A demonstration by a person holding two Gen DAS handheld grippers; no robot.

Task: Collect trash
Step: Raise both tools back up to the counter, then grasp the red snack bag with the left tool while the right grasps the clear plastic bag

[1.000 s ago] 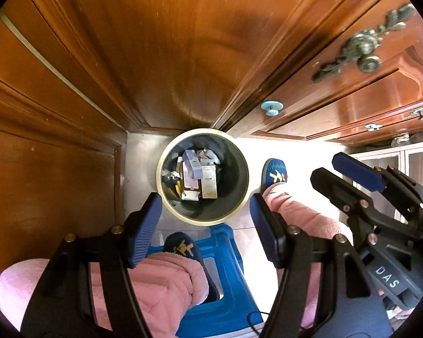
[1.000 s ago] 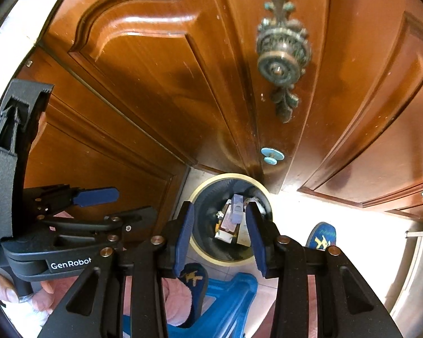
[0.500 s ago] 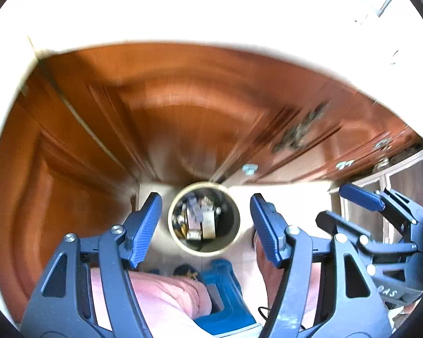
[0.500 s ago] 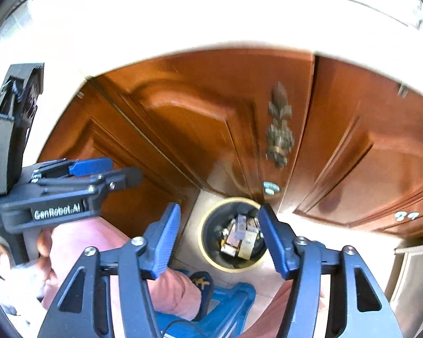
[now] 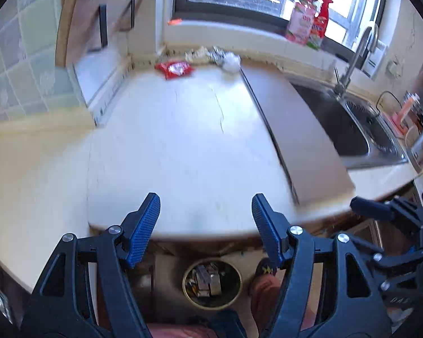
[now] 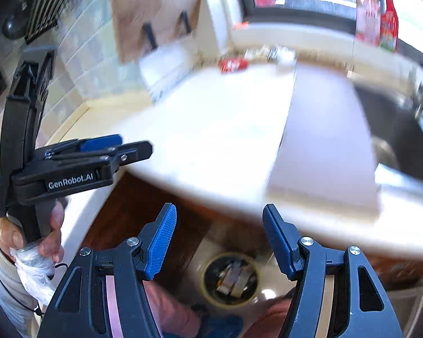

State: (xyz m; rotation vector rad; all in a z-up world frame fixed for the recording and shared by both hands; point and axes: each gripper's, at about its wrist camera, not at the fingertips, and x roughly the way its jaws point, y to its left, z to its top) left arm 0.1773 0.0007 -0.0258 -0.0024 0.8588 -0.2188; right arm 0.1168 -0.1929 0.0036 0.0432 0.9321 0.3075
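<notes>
Left gripper: jaws standing wide apart, nothing between the blue pads, poised over the near edge of the white countertop.
Right gripper: jaws have just been opening and now gape apart, empty, with the countertop edge above them in its view and the bin showing through the gap.
Trash bin: round, on the floor below the countertop's front edge, already loaded with wrappers and small boxes; sharp enough in the left view, blurred in the right.
Red wrapper: lying flat at the far back of the countertop, near the wall under the window.
Crumpled litter: a pale, foil-and-paper heap just right of the red wrapper, against the back edge of the countertop.
Grey board: laid on the right part of the countertop, between the white surface and the sink.
Bottles: pink and red, upright on the sill behind the countertop.
Person's hand: gripping the left tool's handle off the countertop's left side, a scrap of clear plastic bunched beneath the fingers.
Legs: pink trousers beside the bin, under the countertop edge.
</notes>
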